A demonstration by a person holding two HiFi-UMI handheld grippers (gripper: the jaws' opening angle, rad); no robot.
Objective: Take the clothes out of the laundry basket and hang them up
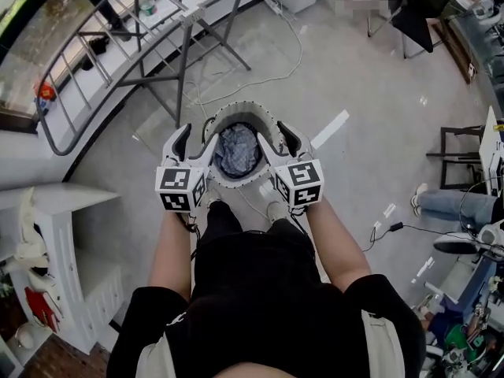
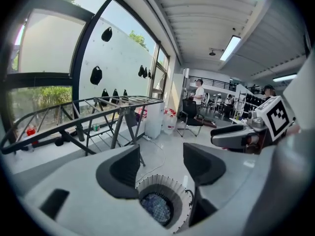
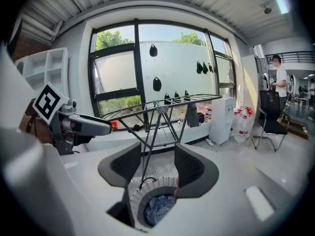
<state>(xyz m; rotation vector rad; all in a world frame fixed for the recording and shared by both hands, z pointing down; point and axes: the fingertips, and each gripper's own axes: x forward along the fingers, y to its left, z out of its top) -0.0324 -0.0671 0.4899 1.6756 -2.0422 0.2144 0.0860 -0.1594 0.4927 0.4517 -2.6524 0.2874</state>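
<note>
Metal drying rack (image 1: 142, 50) stands beyond both tongs. White laundry basket (image 1: 239, 108) sits on the floor just below and between the left tongs (image 2: 161, 156) and right tongs (image 3: 157, 162), with blue checked clothes (image 1: 239, 150) inside. Both tongs gape wide and hold nothing.

left gripper (image 1: 194, 142) and right gripper (image 1: 278, 142) side by side, jaws apart, empty, held out front, tilted down

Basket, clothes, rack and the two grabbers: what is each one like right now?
laundry basket: upright on the floor, with clothes inside.
clothes: bundled in the basket, not yet taken out.
drying rack: unfolded, standing on the floor.
left gripper: open, nothing between its jaws, above the basket.
right gripper: open, nothing between its jaws, above the basket.
</note>
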